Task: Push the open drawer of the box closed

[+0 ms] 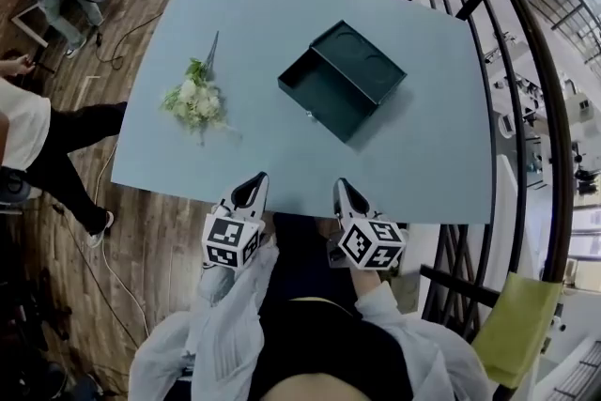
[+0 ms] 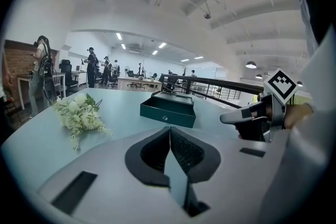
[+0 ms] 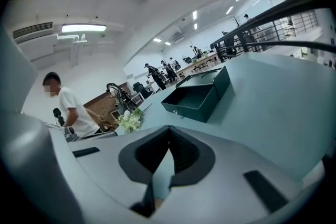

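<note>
Two grippers are hovering over the near edge of the pale blue table (image 1: 427, 160) in the head view, the left gripper (image 1: 255, 182) and the right gripper (image 1: 345, 187) side by side and pointing away from the person. Well ahead of them the dark green box (image 1: 368, 63) is lying on the table, and its drawer (image 1: 319, 92) is standing pulled out toward the near left, with nothing inside. A bunch of white flowers (image 1: 194, 99) is lying to the left of the box, apart from it.

In the left gripper view the two jaws are pressing together at the tips and are gripping nothing. The drawer front (image 2: 167, 115) is facing this camera from the middle of the table, and the flowers are lying at the left.

In the right gripper view the jaws are also meeting at the tips, with nothing between them. The open drawer is showing ahead, and a person (image 3: 71, 110) in a white shirt is standing at the left.
</note>
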Available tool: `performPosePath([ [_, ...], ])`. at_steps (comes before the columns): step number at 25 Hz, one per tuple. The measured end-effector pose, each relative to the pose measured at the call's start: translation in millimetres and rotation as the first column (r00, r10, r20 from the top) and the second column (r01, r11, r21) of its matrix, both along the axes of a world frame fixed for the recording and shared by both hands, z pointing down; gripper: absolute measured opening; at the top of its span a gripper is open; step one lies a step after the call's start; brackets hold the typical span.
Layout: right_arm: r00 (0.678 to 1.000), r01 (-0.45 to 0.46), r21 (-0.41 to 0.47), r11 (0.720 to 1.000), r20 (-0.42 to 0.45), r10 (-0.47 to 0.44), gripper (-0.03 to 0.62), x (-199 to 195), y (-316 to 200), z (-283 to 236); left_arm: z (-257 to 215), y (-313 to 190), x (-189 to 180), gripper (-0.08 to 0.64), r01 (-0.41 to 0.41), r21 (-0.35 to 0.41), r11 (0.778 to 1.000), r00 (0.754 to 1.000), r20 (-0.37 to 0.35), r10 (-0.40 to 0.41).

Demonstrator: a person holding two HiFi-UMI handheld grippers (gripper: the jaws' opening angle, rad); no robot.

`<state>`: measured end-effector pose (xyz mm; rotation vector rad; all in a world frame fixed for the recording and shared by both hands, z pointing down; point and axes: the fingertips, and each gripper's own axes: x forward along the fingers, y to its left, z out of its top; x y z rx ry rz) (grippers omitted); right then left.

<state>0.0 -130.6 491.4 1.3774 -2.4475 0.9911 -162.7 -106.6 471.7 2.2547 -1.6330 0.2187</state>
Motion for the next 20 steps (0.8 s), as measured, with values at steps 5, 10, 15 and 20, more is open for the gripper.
performPosePath([
  [5, 1.000, -0.013, -0.023, 1.000, 0.002, 0.013, 0.006, -14, -26, 6, 5, -37, -6, 0.017, -0.027, -0.013, 1.000, 0.999, 0.016, 0.027],
  [10, 1.000, -0.028, -0.045, 0.999, -0.013, 0.027, 0.006, -17, -48, 12, 10, -72, -10, 0.017, -0.048, -0.027, 0.998, 0.999, 0.019, 0.048],
  [15, 0.999, -0.038, -0.063, 0.997, -0.024, 0.037, 0.006, -22, -69, 20, 22, -101, -12, 0.017, -0.065, -0.054, 0.996, 0.998, 0.016, 0.066],
  [20, 0.998, -0.060, -0.104, 0.993, -0.038, 0.056, 0.006, -27, -82, 32, 35, -127, -10, 0.017, -0.092, -0.104, 0.990, 0.995, 0.032, 0.096],
])
